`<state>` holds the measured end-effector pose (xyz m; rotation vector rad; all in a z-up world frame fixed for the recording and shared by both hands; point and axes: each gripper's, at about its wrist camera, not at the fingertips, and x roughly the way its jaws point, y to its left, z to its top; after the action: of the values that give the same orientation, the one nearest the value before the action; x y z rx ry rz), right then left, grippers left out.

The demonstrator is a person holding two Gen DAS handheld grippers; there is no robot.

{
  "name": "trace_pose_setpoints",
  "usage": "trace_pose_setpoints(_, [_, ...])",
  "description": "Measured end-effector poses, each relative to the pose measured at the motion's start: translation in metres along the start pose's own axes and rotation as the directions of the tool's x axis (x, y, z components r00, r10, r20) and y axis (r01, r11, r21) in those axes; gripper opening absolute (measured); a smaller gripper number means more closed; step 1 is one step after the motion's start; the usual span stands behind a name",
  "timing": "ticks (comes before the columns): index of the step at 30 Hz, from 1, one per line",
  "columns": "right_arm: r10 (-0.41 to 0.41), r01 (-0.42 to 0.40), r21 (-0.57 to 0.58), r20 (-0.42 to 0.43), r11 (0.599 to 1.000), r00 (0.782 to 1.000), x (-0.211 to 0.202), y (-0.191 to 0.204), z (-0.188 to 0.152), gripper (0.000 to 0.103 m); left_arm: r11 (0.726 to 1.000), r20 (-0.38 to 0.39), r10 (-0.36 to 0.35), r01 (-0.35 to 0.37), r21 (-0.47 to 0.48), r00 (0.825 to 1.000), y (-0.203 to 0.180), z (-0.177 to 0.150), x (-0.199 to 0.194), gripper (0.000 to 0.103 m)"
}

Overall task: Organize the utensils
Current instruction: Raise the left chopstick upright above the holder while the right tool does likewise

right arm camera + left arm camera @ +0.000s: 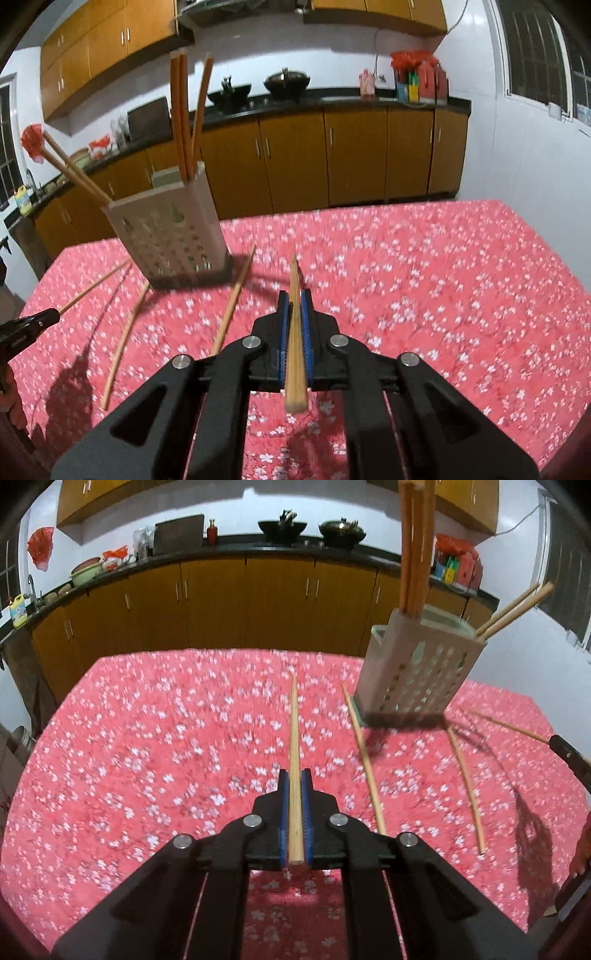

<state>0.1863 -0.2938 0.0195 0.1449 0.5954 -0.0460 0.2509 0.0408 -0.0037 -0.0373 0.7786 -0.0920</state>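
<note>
Clamped between blue pads [306, 812] of left gripper [294, 779]: one chopstick [294, 738]. Likewise in right gripper [294, 297]: another chopstick [294, 332]. Beyond, two loose chopsticks [364, 753] on floral tablecloth [147, 757], near perforated holder [413, 664] at far side.

Tablecloth [147, 738] red, white blossom print; holder [413, 664] beige; chopsticks [364, 753] pale wood; cabinets [221, 602] amber.

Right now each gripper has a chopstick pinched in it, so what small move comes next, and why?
Probably carry the left gripper and its chopstick toward the perforated chopstick holder and tip it in. Both grippers are already shut on chopsticks, the holder's top is open, and two more chopsticks lie waiting on the floral tablecloth.
</note>
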Motion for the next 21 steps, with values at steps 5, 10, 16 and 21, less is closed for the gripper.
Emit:
trace_pose_setpoints(5, [0.004, -0.005, 0.004, 0.052, 1.0, 0.999, -0.015, -0.002, 0.011, 0.008, 1.0, 0.07, -0.009, 0.01, -0.01, 0.997, -0.001, 0.014, -0.024, 0.008])
trace_pose_setpoints(10, [0.011, -0.011, -0.001, 0.101, 1.0, 0.995, -0.029, 0.0, 0.022, 0.008, 1.0, 0.165, -0.014, 0.018, -0.022, 0.986, -0.002, 0.031, -0.051, 0.008])
trace_pose_setpoints(16, [0.019, -0.018, -0.005, 0.137, 1.0, 0.99, -0.038, 0.001, 0.032, 0.008, 0.999, 0.234, -0.016, 0.024, -0.033, 0.972, 0.0, 0.043, -0.072, 0.008])
trace_pose_setpoints(21, [0.023, -0.023, -0.003, 0.147, 1.0, 0.989, -0.041, 0.002, 0.034, 0.008, 0.999, 0.256, -0.017, 0.025, -0.029, 0.967, -0.001, 0.05, -0.079, 0.008])
